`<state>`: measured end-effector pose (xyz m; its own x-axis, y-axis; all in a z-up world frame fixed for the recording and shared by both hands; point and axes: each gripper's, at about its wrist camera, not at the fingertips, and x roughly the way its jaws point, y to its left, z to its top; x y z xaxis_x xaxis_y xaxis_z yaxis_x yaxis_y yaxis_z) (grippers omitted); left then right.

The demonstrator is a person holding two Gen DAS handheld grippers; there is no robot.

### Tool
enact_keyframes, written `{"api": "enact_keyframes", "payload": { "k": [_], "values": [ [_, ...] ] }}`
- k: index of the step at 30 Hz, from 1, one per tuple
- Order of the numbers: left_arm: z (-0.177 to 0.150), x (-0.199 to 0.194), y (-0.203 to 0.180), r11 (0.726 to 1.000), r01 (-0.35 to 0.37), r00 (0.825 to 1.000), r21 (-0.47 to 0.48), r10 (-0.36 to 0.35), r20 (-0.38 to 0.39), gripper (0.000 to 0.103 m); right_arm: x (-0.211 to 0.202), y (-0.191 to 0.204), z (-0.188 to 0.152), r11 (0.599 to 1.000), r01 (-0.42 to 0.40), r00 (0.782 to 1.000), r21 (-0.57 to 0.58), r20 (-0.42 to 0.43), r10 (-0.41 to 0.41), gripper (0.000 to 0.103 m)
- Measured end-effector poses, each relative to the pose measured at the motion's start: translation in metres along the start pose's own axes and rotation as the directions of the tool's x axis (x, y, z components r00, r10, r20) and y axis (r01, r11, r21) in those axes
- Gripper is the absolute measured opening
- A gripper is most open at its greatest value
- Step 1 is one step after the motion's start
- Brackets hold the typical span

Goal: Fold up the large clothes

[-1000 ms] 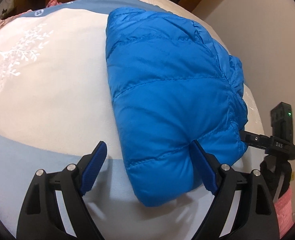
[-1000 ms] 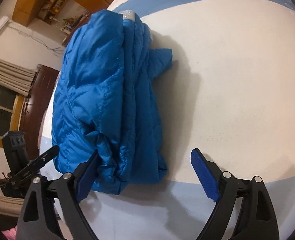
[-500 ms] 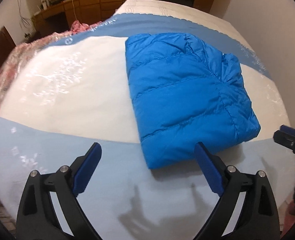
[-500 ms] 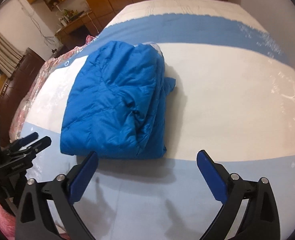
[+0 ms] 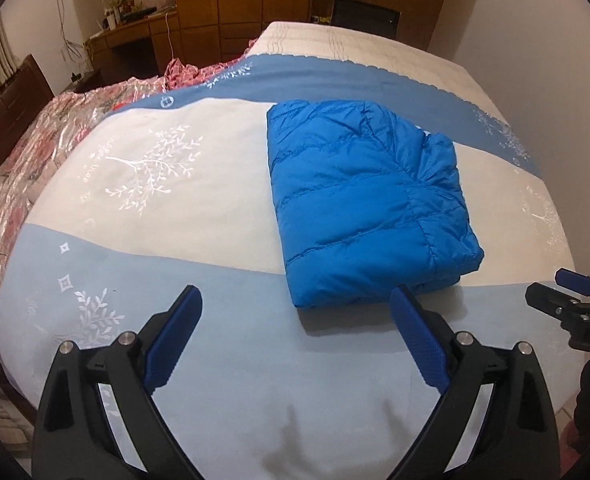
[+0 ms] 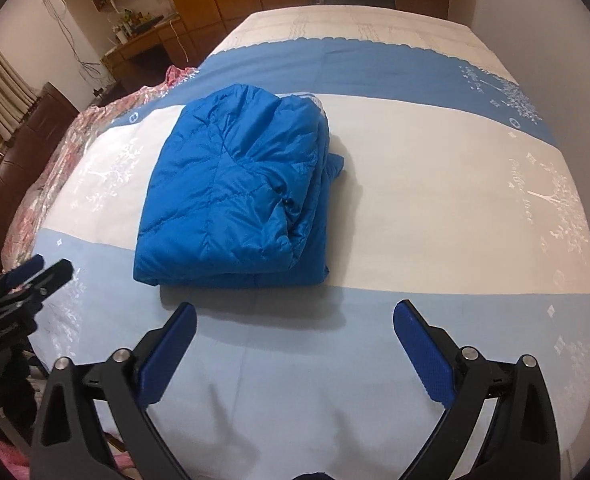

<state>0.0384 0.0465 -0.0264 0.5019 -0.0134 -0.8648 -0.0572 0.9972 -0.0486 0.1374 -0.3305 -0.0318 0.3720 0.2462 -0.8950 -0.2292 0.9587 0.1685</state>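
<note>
Both claws gape wide and empty, left claw (image 5: pixel 295 328) and right claw (image 6: pixel 295 336) flanking the folded blue jacket's (image 5: pixel 367 204) near end, its length running up the bed (image 5: pixel 223 360).

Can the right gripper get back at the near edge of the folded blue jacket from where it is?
Probably yes. The right gripper stands open and empty above the bedspread, and nothing lies between it and the near edge of the blue jacket. The left gripper is off to the side, clear of that path.
</note>
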Motion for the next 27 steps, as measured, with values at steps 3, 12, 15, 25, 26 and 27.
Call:
{"api": "enact_keyframes", "payload": {
  "k": [3, 12, 15, 25, 26, 27],
  "values": [
    [-0.003, -0.01, -0.001, 1.0, -0.005, 1.0, 0.004, 0.005, 0.009, 0.094, -0.005, 0.004, -0.003, 1.0, 0.007, 1.0, -0.004, -0.004, -0.007, 0.099],
    [-0.01, -0.022, 0.001, 0.999, -0.037, 0.999, 0.011, 0.037, 0.015, 0.094, -0.016, 0.012, -0.009, 1.0, 0.026, 1.0, -0.009, -0.004, -0.026, 0.099],
    [-0.014, -0.023, 0.001, 0.999, -0.041, 0.999, 0.014, 0.041, 0.01, 0.094, -0.016, 0.013, -0.011, 1.0, 0.029, 1.0, -0.008, -0.006, -0.029, 0.099],
    [-0.019, -0.019, 0.003, 0.999, -0.047, 0.999, 0.014, 0.047, 0.0, 0.094, -0.011, 0.013, -0.015, 0.999, 0.045, 0.999, -0.007, -0.027, -0.045, 0.099],
    [-0.019, -0.019, 0.003, 0.999, -0.046, 0.999, 0.014, 0.046, 0.0, 0.094, -0.011, 0.013, -0.015, 0.999, 0.045, 0.999, -0.007, -0.027, -0.045, 0.099],
    [-0.019, -0.019, 0.003, 0.999, -0.046, 0.999, 0.015, 0.046, 0.001, 0.094, -0.011, 0.013, -0.015, 0.999, 0.046, 0.999, -0.007, -0.027, -0.046, 0.099]
  ]
}}
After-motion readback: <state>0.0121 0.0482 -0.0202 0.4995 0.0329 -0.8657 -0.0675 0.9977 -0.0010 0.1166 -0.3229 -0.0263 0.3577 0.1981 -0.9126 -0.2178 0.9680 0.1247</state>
